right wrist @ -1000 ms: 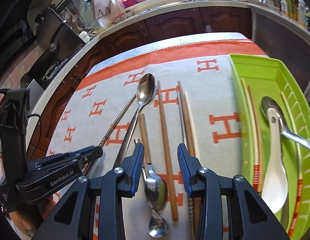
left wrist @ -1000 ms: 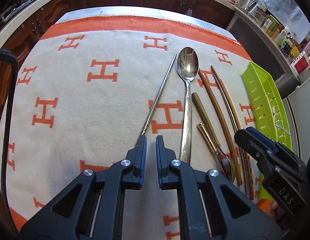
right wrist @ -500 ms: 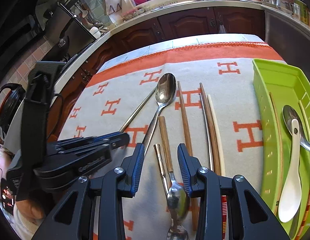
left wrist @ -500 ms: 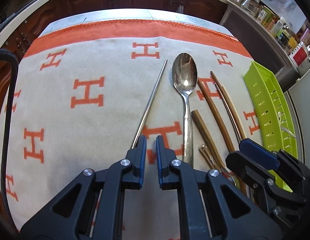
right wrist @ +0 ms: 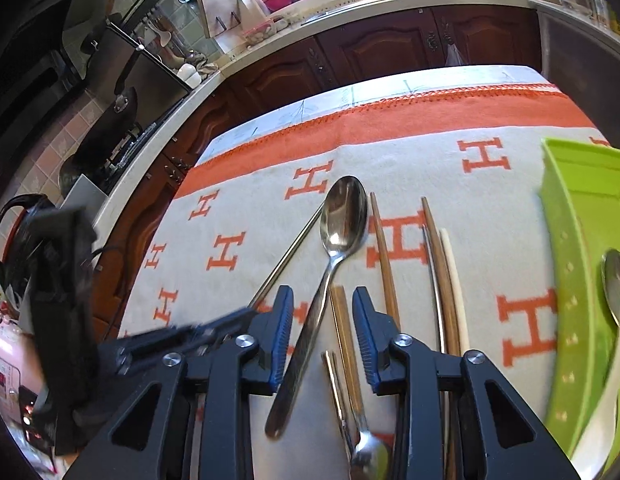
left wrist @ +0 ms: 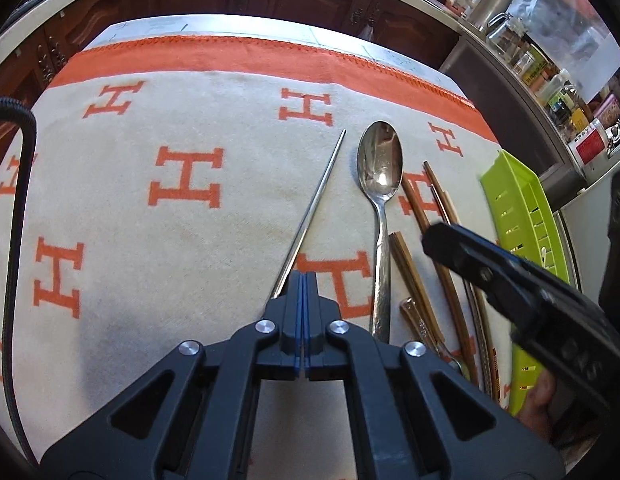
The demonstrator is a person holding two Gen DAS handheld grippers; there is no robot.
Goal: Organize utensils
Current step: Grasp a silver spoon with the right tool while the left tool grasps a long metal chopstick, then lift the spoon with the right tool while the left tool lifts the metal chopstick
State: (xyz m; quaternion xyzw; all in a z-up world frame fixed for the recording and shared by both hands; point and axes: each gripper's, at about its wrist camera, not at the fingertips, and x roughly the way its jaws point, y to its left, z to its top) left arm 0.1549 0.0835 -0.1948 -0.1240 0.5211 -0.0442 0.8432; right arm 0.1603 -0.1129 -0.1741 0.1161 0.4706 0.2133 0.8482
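I am seeing the left hand-held gripper [left wrist: 304, 280] pressed together at the near end of the metal chopstick [left wrist: 311, 208], though whether it pinches it I cannot tell. The right hand-held gripper [right wrist: 321, 320], jaws just closing yet spread, is straddling the big spoon [right wrist: 329, 264] handle and a wooden chopstick [right wrist: 345, 332]. Both are lying left of the green tray [right wrist: 565, 248] on the blanket [left wrist: 130, 220].

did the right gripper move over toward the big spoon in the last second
Yes. In its own view, the right gripper has shifted left across the cloth: its jaws, which have just been closing, now straddle the big spoon handle instead of the small spoon.
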